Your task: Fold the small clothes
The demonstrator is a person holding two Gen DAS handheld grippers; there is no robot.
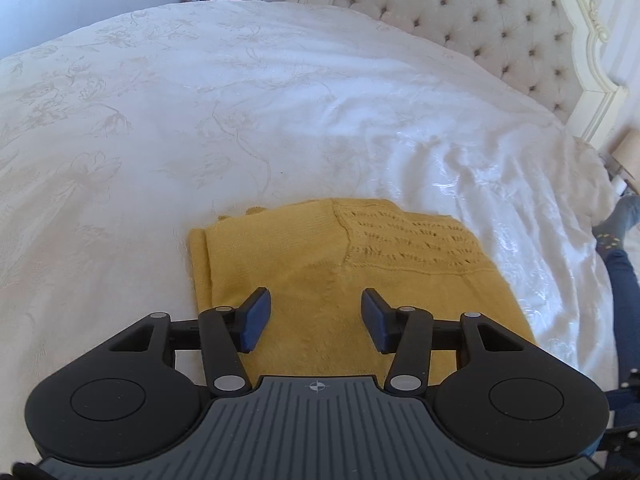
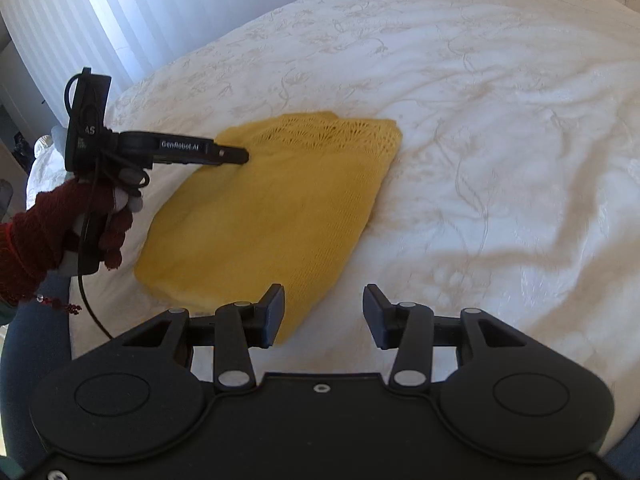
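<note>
Folded yellow sweater [image 2: 272,200] is lying on the bed [image 2: 500,140]. Left tool [image 1: 316,322] is hovering over it, jaws wide apart, holding nothing. Right tool [image 2: 324,316] is gaping empty at its near corner.

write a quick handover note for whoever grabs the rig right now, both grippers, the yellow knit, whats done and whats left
Left hand-held gripper: open, holding nothing, poised over the near part of the yellow knit garment.
Right hand-held gripper: open, holding nothing, at the garment's near corner, mostly over the white bedspread.
Garment: lies on the bedspread as a compact, roughly rectangular bundle, lace-knit band at the far end, a layered edge showing on one side.
Done: it looks already folded at least once.
Left: probably one more fold or a smoothing pass, if a smaller bundle is wanted. No other clothes are in view.
</note>
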